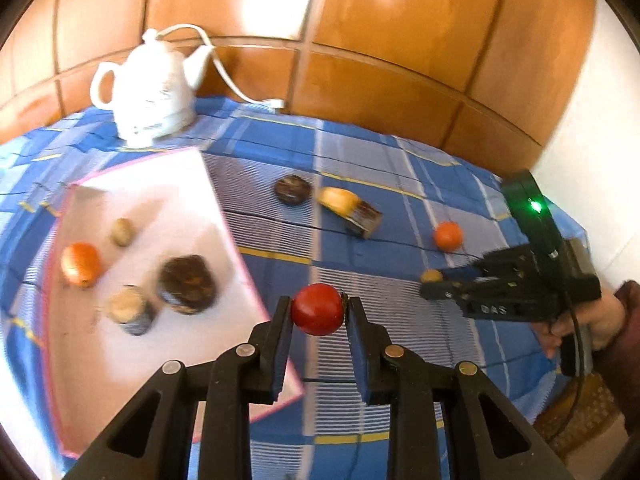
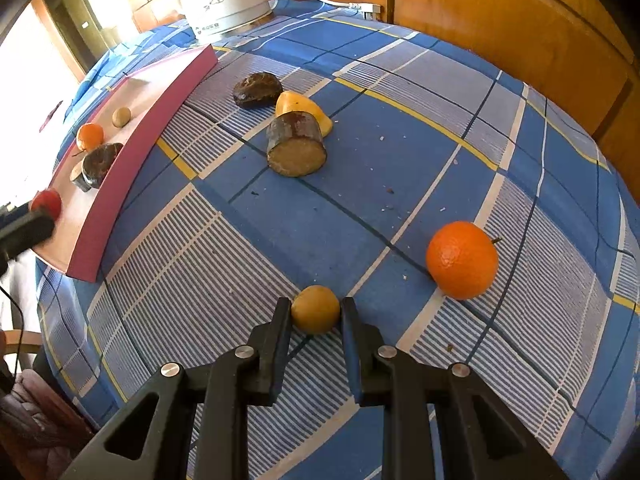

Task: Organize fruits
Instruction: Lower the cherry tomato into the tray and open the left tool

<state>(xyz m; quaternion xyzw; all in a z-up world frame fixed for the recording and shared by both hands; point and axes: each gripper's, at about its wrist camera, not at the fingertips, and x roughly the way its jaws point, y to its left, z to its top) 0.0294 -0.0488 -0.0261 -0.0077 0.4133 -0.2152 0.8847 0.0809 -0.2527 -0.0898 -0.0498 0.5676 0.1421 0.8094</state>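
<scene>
Nearest the lens, the left tool (image 1: 319, 309) is clamped on a red tomato (image 1: 318, 309), held above the right edge of the pink-rimmed tray (image 1: 240, 248). I judge the sorting about half done: the tray at the counter's left side already carries an orange (image 1: 80, 264), a small tan fruit (image 1: 121, 232) and two dark-skinned cut pieces.

Further right, the right tool (image 2: 315, 309) grips a small yellow fruit (image 2: 315, 309) on the checked cloth. A dark lump (image 2: 257, 89), yellow piece (image 2: 298, 104), cut log-like piece (image 2: 296, 146) and mandarin (image 2: 462, 260) remain. A white kettle (image 1: 150, 88) stands at the far edge, clear of the path.
</scene>
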